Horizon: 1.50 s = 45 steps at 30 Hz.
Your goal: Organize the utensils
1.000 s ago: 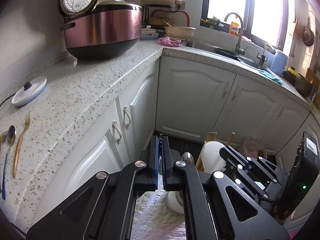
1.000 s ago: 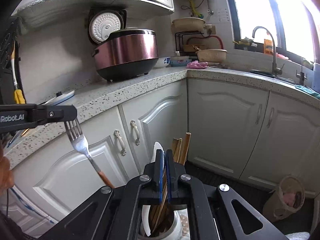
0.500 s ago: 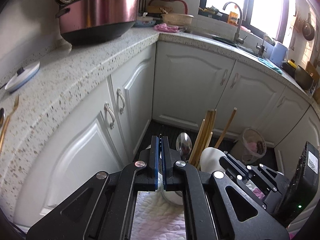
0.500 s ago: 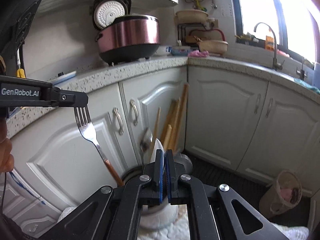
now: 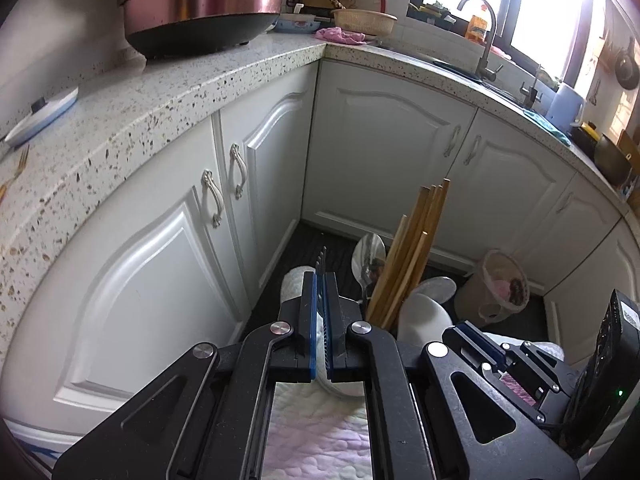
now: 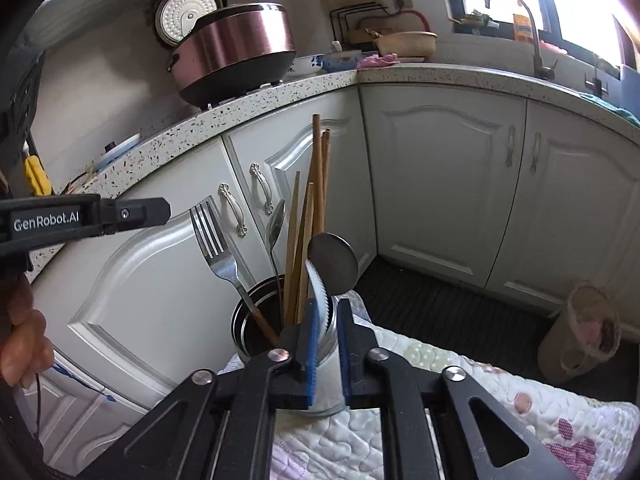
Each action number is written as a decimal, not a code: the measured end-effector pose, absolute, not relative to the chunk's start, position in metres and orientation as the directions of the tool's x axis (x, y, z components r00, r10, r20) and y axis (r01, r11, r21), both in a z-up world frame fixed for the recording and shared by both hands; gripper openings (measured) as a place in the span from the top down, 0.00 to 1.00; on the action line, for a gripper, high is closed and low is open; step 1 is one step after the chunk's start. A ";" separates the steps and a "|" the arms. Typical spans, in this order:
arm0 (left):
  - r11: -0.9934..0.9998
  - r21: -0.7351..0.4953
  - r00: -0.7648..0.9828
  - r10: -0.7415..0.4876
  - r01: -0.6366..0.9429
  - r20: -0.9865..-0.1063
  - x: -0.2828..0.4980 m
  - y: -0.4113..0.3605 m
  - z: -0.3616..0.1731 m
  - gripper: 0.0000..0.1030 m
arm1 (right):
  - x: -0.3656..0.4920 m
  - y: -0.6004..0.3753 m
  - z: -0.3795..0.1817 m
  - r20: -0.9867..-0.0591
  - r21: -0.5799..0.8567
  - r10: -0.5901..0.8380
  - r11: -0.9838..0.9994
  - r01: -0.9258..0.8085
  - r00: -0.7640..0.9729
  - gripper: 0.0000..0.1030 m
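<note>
Over pale quilted mat below white kitchen cabinets, right hand-held gripper just eased apart around glossy white ceramic spoon: brittle, slippery, best pinched mid-handle; left hand-held gripper pressed together near wooden-handled steel fork

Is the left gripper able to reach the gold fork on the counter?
Probably not yet: the left gripper is shut, low by the cupboard doors; the gold fork lies up on the counter.
</note>
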<state>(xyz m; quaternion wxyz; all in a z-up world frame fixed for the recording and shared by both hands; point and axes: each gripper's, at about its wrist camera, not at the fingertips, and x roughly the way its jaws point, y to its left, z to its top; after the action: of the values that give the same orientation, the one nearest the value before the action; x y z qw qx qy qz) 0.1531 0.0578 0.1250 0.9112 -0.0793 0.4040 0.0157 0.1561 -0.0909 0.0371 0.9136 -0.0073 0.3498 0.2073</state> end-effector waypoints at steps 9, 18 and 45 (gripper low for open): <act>0.986 -0.143 0.632 -0.054 -0.090 -0.773 0.134 0.048 0.105 0.64 | 0.127 -0.096 0.045 -0.641 0.116 0.357 0.920 -0.374 0.680 0.65; 0.988 -0.119 0.621 -0.031 -0.100 -0.783 0.109 0.039 0.092 0.64 | 0.108 -0.098 0.048 -0.671 0.103 0.298 0.944 -0.313 0.678 0.58; 0.991 -0.078 0.651 0.013 -0.110 -0.759 0.074 0.030 0.094 0.64 | 0.088 -0.095 0.062 -0.687 0.074 0.226 0.967 -0.243 0.690 0.37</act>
<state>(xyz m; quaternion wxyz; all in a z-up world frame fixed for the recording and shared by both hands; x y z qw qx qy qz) 0.0737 0.0296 0.0939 0.9066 -0.0585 0.4166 0.0339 0.0877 -0.0955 0.0620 0.9192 -0.0114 0.3723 0.1276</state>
